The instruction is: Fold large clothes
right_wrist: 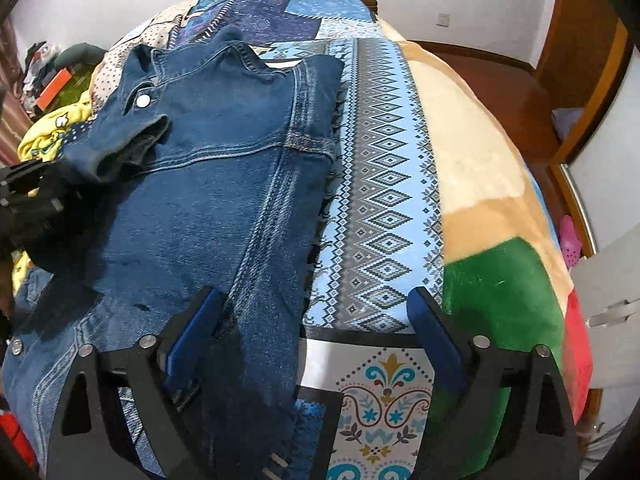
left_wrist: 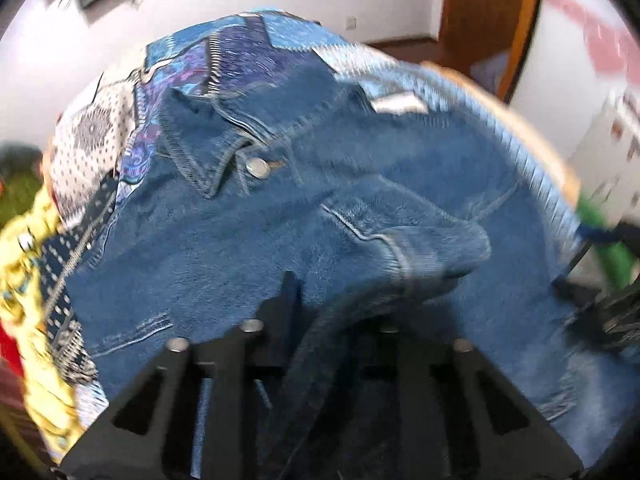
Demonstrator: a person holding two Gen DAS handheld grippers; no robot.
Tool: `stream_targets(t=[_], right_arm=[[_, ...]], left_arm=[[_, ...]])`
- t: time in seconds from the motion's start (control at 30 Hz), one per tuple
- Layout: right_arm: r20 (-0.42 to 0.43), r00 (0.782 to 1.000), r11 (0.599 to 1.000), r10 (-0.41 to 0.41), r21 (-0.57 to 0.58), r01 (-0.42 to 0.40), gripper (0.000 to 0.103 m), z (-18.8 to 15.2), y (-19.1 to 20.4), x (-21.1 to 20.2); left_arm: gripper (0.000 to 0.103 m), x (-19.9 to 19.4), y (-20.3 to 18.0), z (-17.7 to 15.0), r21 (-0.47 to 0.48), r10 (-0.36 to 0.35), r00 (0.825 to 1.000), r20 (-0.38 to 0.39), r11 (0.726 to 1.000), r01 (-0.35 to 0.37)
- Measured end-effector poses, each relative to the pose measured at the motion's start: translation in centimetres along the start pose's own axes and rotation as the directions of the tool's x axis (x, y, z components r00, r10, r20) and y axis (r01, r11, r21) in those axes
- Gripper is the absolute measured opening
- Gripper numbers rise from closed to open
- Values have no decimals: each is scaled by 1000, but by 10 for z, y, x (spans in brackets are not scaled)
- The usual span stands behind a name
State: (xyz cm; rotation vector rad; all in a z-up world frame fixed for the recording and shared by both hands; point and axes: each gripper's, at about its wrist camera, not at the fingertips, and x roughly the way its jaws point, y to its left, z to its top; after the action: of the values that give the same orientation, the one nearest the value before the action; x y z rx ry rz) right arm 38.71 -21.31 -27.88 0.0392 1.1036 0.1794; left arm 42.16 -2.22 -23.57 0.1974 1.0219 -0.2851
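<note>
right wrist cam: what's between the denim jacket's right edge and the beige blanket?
A light-blue patterned bedspread strip with grey diamond bands lies between the denim jacket and the beige blanket. Nothing rests on it in the right wrist view.

Left tool (left_wrist: 316, 300) pinching denim jacket (left_wrist: 280, 208) fold, patterned bedspread (left_wrist: 248, 44) beneath
</note>
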Motion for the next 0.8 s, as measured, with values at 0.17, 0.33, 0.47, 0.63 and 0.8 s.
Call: stream_targets(t=[0.17,0.33,0.47,0.63,0.8], right_arm=[[10,999,999,-42,-29,43,93,-2,6,-1],[2,998,998,-60,-29,60,93,-1,9,-1],[-2,998,997,-68,-20,68,93,-1,9,1],[-18,998,998,-67,-7,67,93,-2,10,3],[-29,997,998,-69,-11,69,93,1,10,3]], left_arm=[[8,-40,65,-6,-233,-28,994,103,971,51],[8,-63,134,-46,-385,28,993,114,923,18],[10,-58,174,-99,-504,15,998,60,864,17],[35,-23,193,-161,-603,-104,992,-77,797,37],[49,-37,195,-176,-621,-111,992,-55,782,53]])
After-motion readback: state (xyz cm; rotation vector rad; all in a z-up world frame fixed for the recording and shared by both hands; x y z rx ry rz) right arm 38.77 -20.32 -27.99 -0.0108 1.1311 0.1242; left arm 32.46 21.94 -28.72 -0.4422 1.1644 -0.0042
